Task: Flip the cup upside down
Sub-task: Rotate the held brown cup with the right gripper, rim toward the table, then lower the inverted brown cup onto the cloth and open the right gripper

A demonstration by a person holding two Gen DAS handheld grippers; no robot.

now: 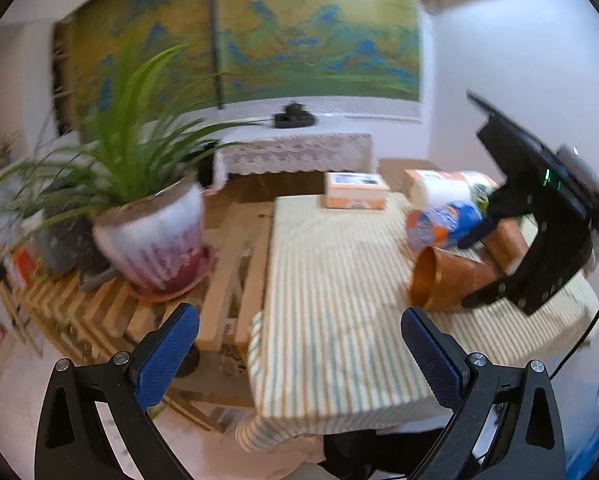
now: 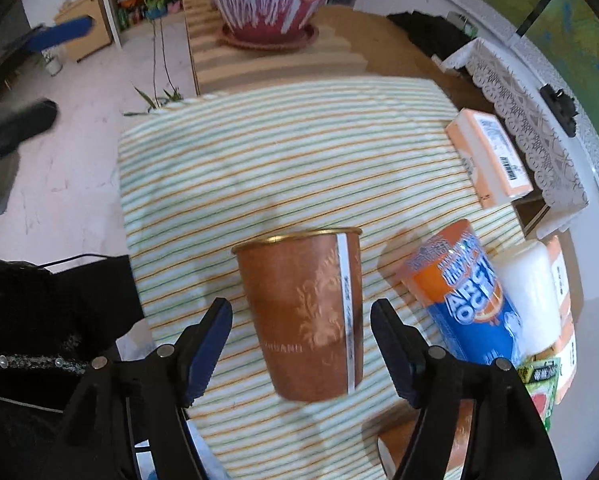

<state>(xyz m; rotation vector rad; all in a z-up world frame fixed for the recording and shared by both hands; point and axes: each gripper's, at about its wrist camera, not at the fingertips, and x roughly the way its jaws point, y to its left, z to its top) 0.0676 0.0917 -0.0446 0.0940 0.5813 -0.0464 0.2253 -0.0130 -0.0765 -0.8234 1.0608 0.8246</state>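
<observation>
A copper-brown cup with a gold rim and a white label strip lies tipped on its side on the striped tablecloth, its mouth pointing away from my right gripper. My right gripper is open, its fingers on either side of the cup with gaps to both. In the left wrist view the cup lies at the right, mouth toward the camera, with the right gripper's black body over it. My left gripper is open and empty above the table's near-left corner.
A blue and orange can, a white bottle and an orange box sit right of the cup. Another brown cup shows behind it. A potted plant stands on a slatted wooden bench to the left.
</observation>
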